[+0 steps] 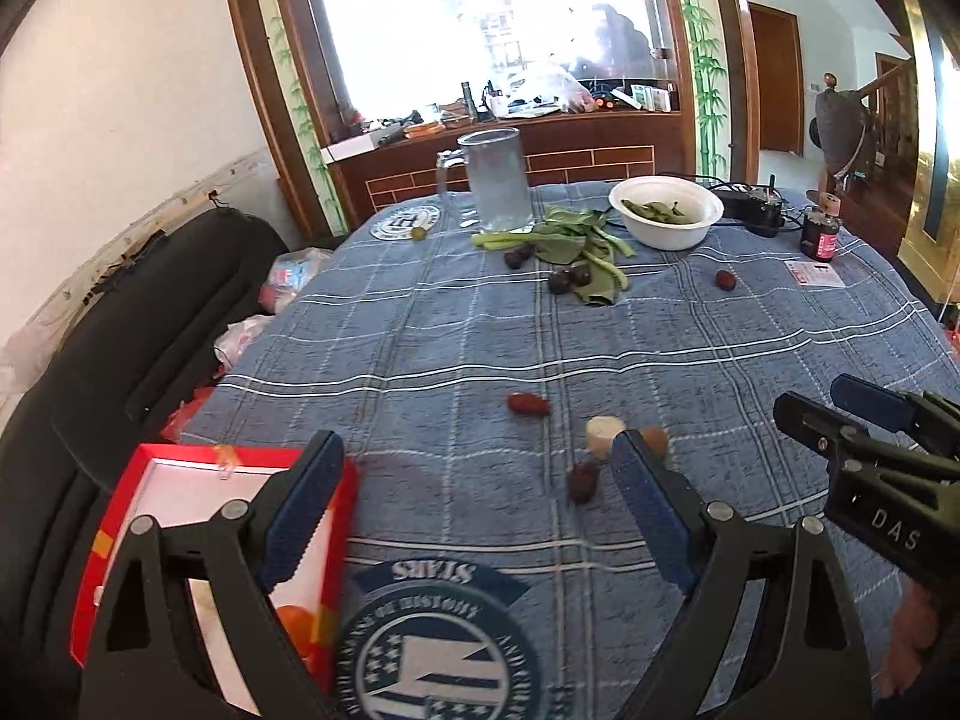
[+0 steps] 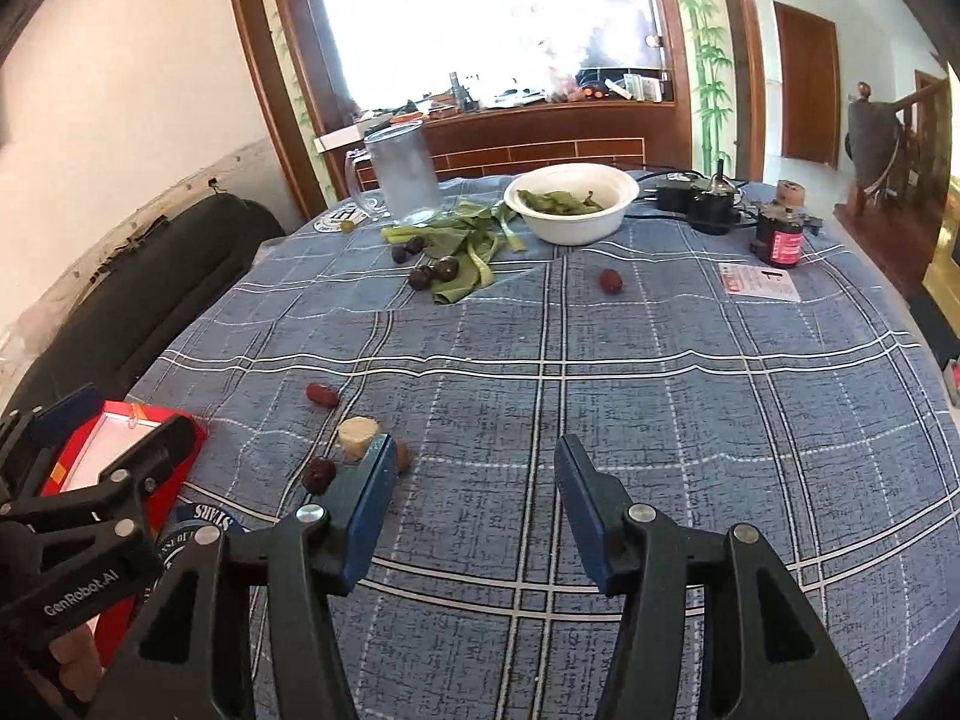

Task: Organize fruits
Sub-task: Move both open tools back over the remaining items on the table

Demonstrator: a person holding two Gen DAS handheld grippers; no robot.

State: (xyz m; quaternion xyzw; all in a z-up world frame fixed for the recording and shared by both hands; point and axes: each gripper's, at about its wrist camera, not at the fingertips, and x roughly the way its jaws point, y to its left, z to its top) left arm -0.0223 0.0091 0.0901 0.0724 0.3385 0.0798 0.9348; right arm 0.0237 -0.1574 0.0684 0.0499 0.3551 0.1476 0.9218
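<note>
Near the table's front edge lies a small cluster of fruit: a dark red date [image 2: 318, 474], a pale cut chunk [image 2: 357, 437] standing just behind it, and a brown round fruit [image 2: 402, 455] partly hidden behind a gripper finger. A second red date [image 2: 322, 395] sits a little further in from the front edge, apart from the cluster. A third red date [image 2: 611, 281] lies alone toward the far side, and several dark plums [image 2: 433, 273] rest among green vegetable leaves [image 2: 474, 252] close to the far edge.

The red box [image 1: 180, 468] sits open at the table's front left corner, with an orange fruit picture showing on it.

The left gripper [image 1: 471, 462] is spread wide with nothing between its fingers, hovering by the box and the cluster. The right gripper [image 2: 474, 462] is likewise wide apart and holds nothing, over bare blue plaid tablecloth [image 2: 690, 420].

Along the far edge stand a glass mug [image 2: 402, 174], a white bowl [image 2: 570, 201] of green pods, a small dark jar [image 2: 780, 234] and a printed card [image 2: 759, 282].
</note>
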